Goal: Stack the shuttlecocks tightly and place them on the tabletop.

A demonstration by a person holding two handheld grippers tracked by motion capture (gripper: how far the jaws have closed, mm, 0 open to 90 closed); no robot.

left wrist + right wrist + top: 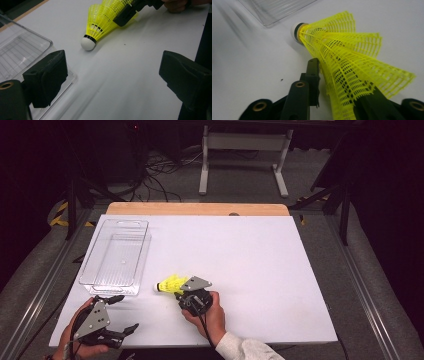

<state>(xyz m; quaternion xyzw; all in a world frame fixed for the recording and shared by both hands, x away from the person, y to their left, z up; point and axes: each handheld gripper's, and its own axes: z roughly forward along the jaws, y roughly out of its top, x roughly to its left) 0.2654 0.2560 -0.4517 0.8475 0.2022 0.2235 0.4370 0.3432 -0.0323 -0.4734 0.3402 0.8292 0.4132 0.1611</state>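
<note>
Gripping stage: the right tongs (176, 290) are clenching on the flared skirt of the yellow plastic shuttlecock (169, 284). In the right gripper view the mesh skirt (352, 62) is sitting squashed between the two black jaws, with the white cork tip (295, 32) pointing away from the tongs toward the corner of the clear plastic bin (274, 10). The skirt is visibly deforming under the squeeze, so I'm reading this as a made grasp, not a near miss.

Shuttlecock location: lying on its side on the white bench (240, 255), cork end resting on the surface, just beside the near right corner of the bin (116, 256), not in it. The left gripper view is showing the cork (88, 43) down on the bench and the other tongs biting the skirt from the upper right.

Left tongs (121, 314) are released, jaws standing wide with nothing between them, parked near the front left of the bench close to the bin's near end. The left hand (82, 340) is idling.

Next move, as I'm judging it: lifting the shuttlecock clear of the bench, carrying it over the bin's rim, then letting go inside. What that's calling for:
- enough height to clear the bin wall before traversing
- not over-squeezing; the mesh is soft and may spring or slip out on release
- keeping the left tongs out of the path, or using them to steady the bin, since it's light and could slide if bumped.
</note>
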